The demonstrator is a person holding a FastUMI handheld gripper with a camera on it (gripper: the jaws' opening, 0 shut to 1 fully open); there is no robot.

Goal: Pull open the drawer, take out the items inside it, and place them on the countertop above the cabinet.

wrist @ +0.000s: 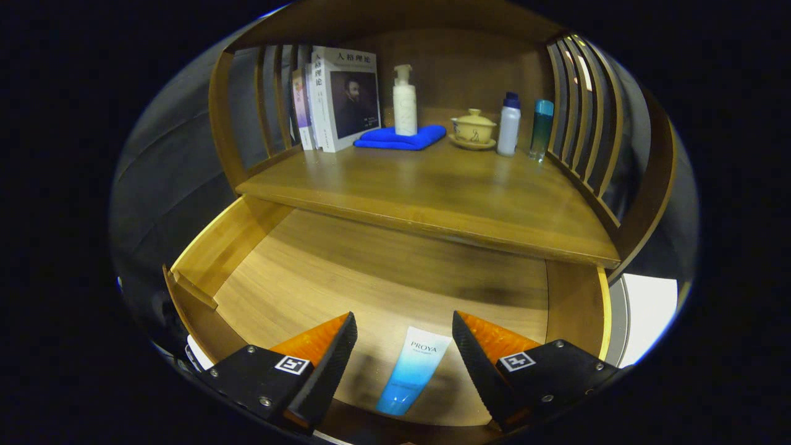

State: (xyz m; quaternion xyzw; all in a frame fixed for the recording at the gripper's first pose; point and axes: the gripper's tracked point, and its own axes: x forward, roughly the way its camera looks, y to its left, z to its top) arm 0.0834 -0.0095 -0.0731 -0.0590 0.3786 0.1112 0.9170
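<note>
The wooden drawer [247, 247] is pulled open below the countertop [432, 198]. A white and blue tube [411, 371] lies flat on the drawer's floor near its front. My gripper [405, 327] hangs open above the drawer, one finger on each side of the tube, neither touching it. The tube's lower end is cut off between the fingers.
On the countertop stand several books [337, 99], a white pump bottle [405, 102] on a folded blue cloth [401, 139], a yellow lidded cup [474, 130], a white bottle [508, 123] and a teal bottle [542, 130]. Slatted wooden sides flank the shelf.
</note>
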